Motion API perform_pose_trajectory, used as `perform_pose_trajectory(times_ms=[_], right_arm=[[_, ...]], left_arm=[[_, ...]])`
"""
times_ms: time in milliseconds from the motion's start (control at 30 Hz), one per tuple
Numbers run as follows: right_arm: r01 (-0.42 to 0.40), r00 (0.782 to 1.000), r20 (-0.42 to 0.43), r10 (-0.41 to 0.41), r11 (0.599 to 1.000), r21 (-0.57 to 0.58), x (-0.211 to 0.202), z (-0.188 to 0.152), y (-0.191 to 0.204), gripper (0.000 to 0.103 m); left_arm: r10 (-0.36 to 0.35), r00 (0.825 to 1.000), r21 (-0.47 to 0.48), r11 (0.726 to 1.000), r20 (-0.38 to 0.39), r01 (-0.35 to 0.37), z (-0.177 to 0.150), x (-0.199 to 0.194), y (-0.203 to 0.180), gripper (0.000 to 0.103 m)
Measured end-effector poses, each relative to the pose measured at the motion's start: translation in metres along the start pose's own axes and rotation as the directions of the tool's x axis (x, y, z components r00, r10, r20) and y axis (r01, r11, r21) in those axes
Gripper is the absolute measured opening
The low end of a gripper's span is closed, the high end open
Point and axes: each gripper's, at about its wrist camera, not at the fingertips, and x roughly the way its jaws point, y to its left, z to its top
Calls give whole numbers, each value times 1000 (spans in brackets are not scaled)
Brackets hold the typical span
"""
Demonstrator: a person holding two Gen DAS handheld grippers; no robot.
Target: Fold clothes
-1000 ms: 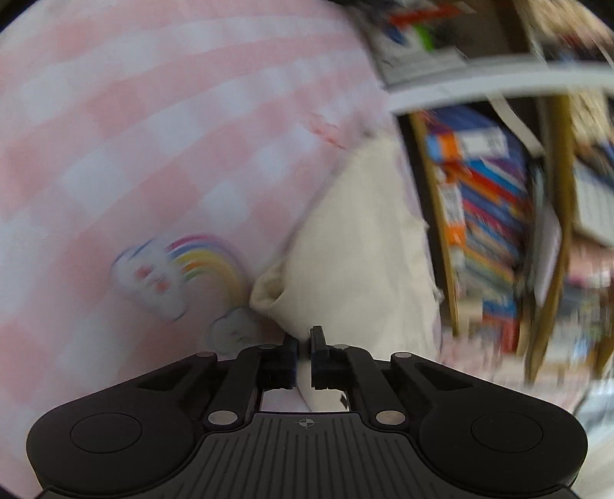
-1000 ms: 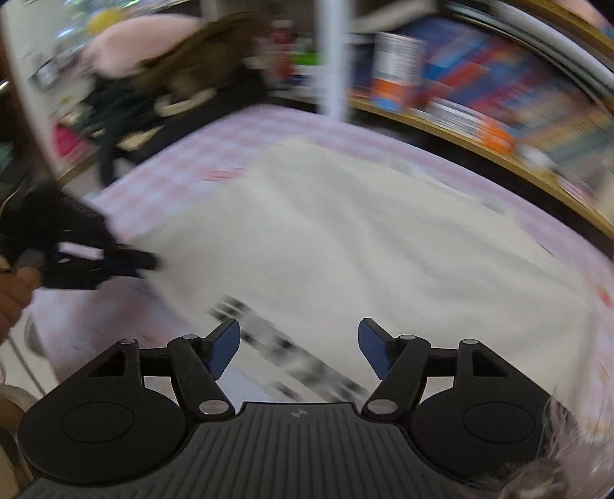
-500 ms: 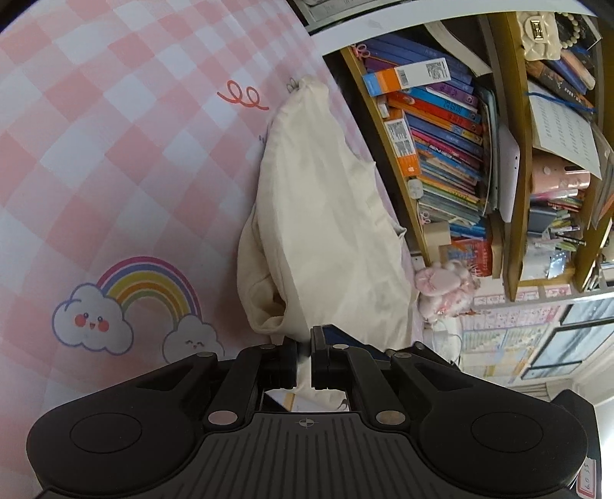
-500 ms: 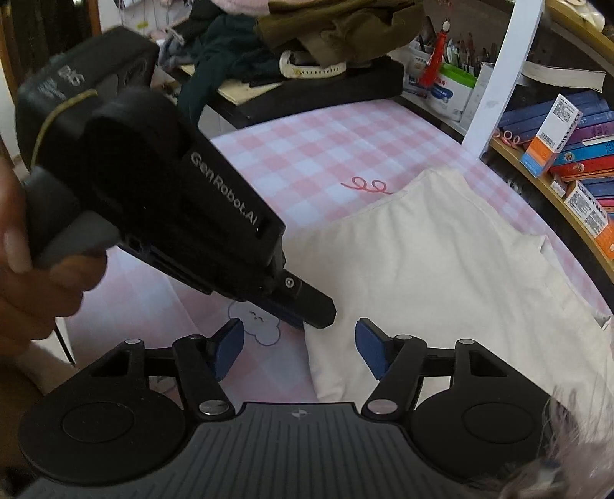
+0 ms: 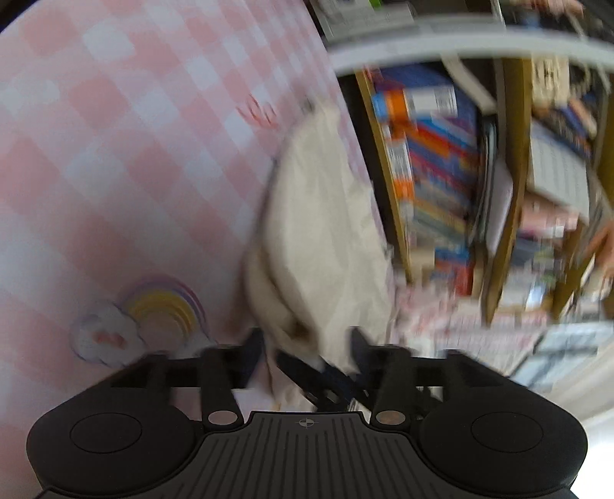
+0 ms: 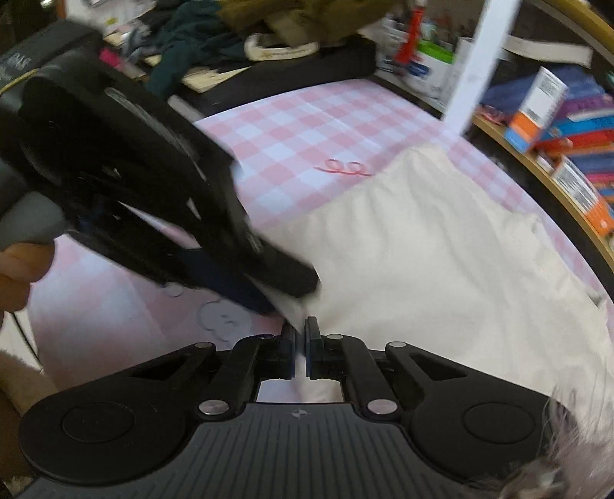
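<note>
You are working in a lived-in home room, likely a bedroom or study: a pink-and-white checked sheet [image 6: 314, 126] with a rainbow print [image 5: 161, 307] is covering the surface, a wooden bookshelf [image 5: 387, 161] crammed with books is standing beside it, and piled clothes [image 6: 238, 30] are lying behind.

- A pink-and-white checked surface [image 6: 307, 126] is seen.
- Beside the surface, wooden bookshelves [image 5: 387, 161] are packed with books [image 6: 575, 126].
- Beyond the surface's far edge, dark clothes [image 6: 199, 50] are heaped.

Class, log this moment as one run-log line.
step: corner handover | left gripper: open | right gripper: shut on cream garment | surface: pink checked cloth
</note>
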Motion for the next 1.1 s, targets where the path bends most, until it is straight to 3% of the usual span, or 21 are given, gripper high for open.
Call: perform_pose_trajectory(times_ms=[133,300,400,433,467,500,533,667,733,833,967,1100], right_arm=[[14,999,30,-15,999,45,-14,2,-10,4],[4,999,40,-6,999,55,-24,3,-10,4],[-10,999,33,8,998,65,-27,2,-10,6],[-15,1000,27,13,997,70,-27,1,-10,11],[-21,1000,21,19,997,75,-28,0,-11,16],[-21,1000,20,19,997,79,-29,-1,-12,33],[-17,1000,24,15,996,82,-32,-2,-13,39],[-13,1000,20,11,995,101,-41,-4,-27,42],[-16,1000,21,13,994,110,-45,-3,-36,47],[-32,999,45,24,984,178,-48,5,-58,56],[2,999,43,-13,965,263,-35,38,-93,58],[66,998,-25,-62,975,211,0,85,-112,58]], left_arm=[[-12,1000,-121,993,-20,9,10,6,13,76],[-18,999,-136,991,-38,13,11,22,9,73],[-21,999,-140,990,-47,15,11,32,6,60],[-23,998,-141,990,-51,15,11,36,5,59],[-24,998,-142,990,-54,16,11,39,4,57],[-25,998,-143,990,-57,16,11,42,3,54],[-26,998,-144,989,-60,17,11,46,3,50],[5,998,-152,988,-55,-14,10,47,7,39],[36,997,-146,988,-65,-45,9,48,10,21],[74,994,-137,987,-77,-84,7,50,15,11],[102,994,-25,994,-48,-103,5,45,-1,11],[68,997,169,984,-28,-62,1,46,-41,11]])
